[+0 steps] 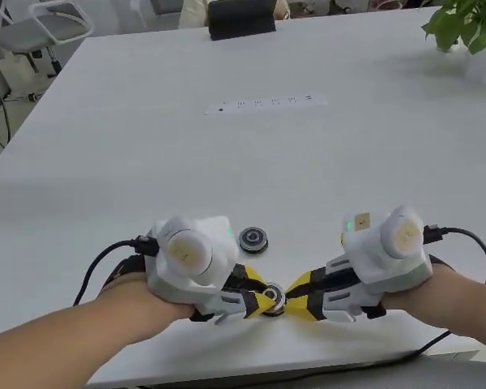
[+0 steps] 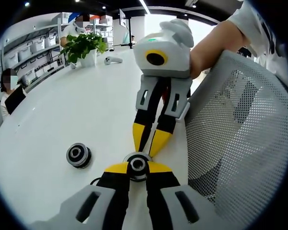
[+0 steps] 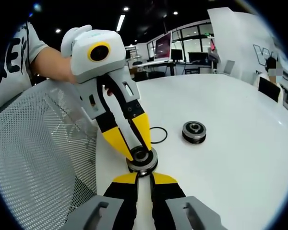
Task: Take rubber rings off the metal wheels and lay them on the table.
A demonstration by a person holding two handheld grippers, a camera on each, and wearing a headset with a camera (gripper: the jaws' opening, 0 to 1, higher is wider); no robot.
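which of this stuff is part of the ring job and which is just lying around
job: held wheel, second wheel, loose rubber ring, left gripper, right gripper
lying about: plant, power strip, mesh chair

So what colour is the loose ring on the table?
Black; the rubber ring shows clearest in the right gripper view.

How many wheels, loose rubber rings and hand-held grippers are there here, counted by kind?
Metal wheels: 2 (held wheel, free wheel)
Loose rubber ring: 1
Grippers: 2 (left gripper, right gripper)
Total: 5
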